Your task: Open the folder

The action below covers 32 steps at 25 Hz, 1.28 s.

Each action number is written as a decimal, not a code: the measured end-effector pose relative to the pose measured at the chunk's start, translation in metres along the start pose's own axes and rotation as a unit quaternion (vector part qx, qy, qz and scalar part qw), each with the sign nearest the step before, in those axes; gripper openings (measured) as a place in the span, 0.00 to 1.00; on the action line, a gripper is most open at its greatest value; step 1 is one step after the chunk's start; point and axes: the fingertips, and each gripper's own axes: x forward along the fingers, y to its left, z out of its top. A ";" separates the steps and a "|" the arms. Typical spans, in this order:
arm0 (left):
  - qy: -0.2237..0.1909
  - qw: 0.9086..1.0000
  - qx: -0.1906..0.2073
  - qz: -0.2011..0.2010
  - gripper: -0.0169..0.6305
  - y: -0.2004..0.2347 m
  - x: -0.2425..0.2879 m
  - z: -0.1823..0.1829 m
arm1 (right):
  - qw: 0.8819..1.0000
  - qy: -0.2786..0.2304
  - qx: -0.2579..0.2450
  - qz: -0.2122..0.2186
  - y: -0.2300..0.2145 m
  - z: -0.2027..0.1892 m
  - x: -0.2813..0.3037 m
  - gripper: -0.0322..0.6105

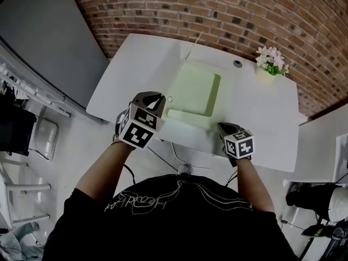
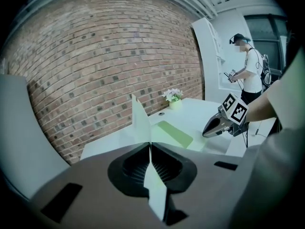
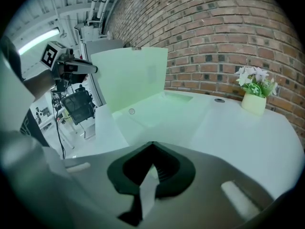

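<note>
The left gripper [image 1: 156, 102] is clenched on the lifted cover [image 3: 133, 75] at the 8 o'clock edge of the folder [image 1: 193, 88]; its 5 o'clock corner is pinched by the right gripper [image 1: 224, 128].

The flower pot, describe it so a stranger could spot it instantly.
Find the brick wall, then the white table before it. Near the wall, at the table's right end, stands the flower pot: small, pale, topped with white blossoms, unlike the green folder.
</note>
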 end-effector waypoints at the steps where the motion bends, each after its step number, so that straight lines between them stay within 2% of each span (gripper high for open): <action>1: 0.000 1.000 -0.007 0.004 0.05 0.004 -0.001 -0.002 | 1.000 0.000 0.000 0.002 0.000 0.000 0.000 0.05; 9: -0.004 0.996 -0.081 0.030 0.05 0.034 -0.009 -0.021 | 1.000 0.002 -0.007 0.020 0.002 0.002 0.001 0.05; 12: -0.013 0.992 -0.120 0.023 0.05 0.043 -0.009 -0.025 | 1.000 0.004 -0.004 0.030 0.001 0.001 -0.001 0.05; 17: -0.015 0.986 -0.160 0.042 0.05 0.062 -0.012 -0.038 | 0.998 0.011 -0.021 0.054 0.003 0.001 0.000 0.05; 24: -0.026 0.971 -0.231 0.052 0.05 0.088 -0.012 -0.064 | 0.997 0.012 -0.024 0.070 0.004 0.002 -0.002 0.05; 32: -0.034 0.953 -0.297 0.053 0.05 0.110 -0.009 -0.091 | 0.998 0.006 -0.018 0.060 0.004 0.002 -0.003 0.05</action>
